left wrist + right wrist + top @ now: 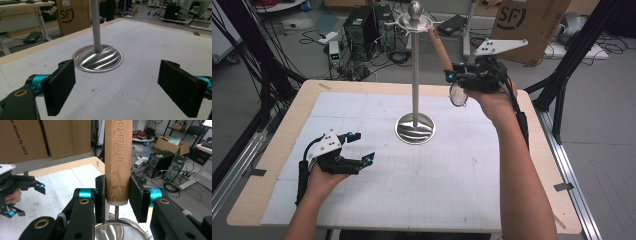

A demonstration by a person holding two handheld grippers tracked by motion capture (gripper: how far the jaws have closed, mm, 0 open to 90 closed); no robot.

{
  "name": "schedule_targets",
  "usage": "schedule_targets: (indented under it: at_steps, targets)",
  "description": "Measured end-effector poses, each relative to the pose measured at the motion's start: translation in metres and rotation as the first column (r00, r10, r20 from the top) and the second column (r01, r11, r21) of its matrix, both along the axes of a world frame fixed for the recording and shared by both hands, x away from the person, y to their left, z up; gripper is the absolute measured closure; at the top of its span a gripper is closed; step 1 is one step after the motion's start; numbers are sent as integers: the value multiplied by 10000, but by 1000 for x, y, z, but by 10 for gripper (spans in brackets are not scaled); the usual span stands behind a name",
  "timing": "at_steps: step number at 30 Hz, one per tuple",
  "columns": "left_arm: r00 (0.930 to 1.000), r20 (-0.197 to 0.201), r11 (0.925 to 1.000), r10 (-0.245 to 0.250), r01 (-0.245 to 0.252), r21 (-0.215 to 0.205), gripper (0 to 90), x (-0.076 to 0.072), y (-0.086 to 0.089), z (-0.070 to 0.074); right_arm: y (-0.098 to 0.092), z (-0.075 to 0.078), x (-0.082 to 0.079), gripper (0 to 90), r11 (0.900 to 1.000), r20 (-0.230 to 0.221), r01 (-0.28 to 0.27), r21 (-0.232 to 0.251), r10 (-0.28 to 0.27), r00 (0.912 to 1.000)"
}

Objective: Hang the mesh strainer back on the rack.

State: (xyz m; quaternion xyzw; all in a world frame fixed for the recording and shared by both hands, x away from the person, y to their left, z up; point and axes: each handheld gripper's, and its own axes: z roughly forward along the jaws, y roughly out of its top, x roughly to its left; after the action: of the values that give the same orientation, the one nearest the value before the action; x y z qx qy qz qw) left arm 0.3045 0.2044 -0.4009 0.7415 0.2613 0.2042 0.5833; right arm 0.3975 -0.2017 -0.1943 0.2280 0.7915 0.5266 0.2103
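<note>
Right gripper (116,200), lower centre of the right gripper view: both pads clamped against the bottom end of a wooden handle (118,160) stamped "KITCHEN TOO…". Below the pads a thin metal stem joins the handle to a mesh strainer bowl (120,231) at the bottom edge. High view: strainer (458,95) held up in the air at upper right, handle (440,47) slanting up and left, its top just beside the ring at the head of the metal stand (415,70); whether they touch, cannot tell. Stand's round base (415,128) sits mid-frame on the white gridded mat (437,185). Left gripper (357,148), lower left of the high view, rests low over the mat, jaws wide apart, nothing between them. Cardboard box (532,25) on the floor at upper right.
</note>
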Motion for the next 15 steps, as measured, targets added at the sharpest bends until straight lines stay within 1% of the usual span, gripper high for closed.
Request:
schedule_targets:
  at_steps: [7, 8, 15]
  targets:
    - [10000, 13, 10000, 23, -23, -7, 153, 0, 1, 0, 5, -3, 4, 684, 10000, -155, 37, -76, -39, 9999]
    - [10000, 11, 10000, 20, -20, -4, 153, 0, 1, 0, 6, -4, 5, 684, 10000, -150, 46, -18, -46, 9999]
    - [10000, -3, 10000, -10, 10, 2, 153, 0, 0, 0, 12, -6, 10, 684, 9998, -275, 104, -159, -108, 9996]
